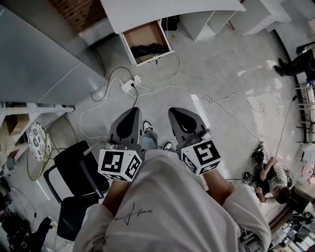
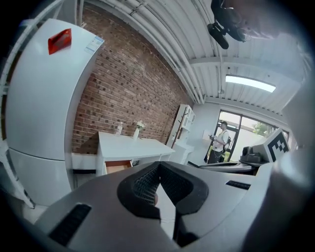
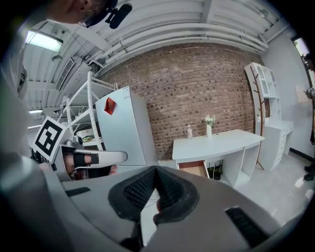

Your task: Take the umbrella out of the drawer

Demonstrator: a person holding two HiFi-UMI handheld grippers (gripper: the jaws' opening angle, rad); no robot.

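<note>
Umbrella: a dark folded bundle inside the open drawer, in the upper middle of the head view. The drawer is pulled out from under the white desk, exposing its wood-coloured interior. The umbrella lies across the lower half of the drawer as framed. Neither gripper touches it.

Left gripper: located at the centre of the head view, just left of the right gripper. Both point up the frame toward the drawer and are well apart from it. In the left gripper view the 2 jaws meet at their tips, with nothing between them. In the right gripper view the 2 jaws are likewise closed and empty. Each gripper carries 1 marker cube, below centre in the head view.

Floor: a white power strip lies between the drawer and the grippers. White and black cables run from it across the grey floor toward the right of the frame. A black chair stands at the lower left. A second person sits on the floor at the lower right.

Background, right gripper view: the desk stands against a brick wall at the right of centre, with the open drawer below its left end. A vase with flowers and a small bottle stand on the desk. A white refrigerator with a red tag stands left of the desk.
</note>
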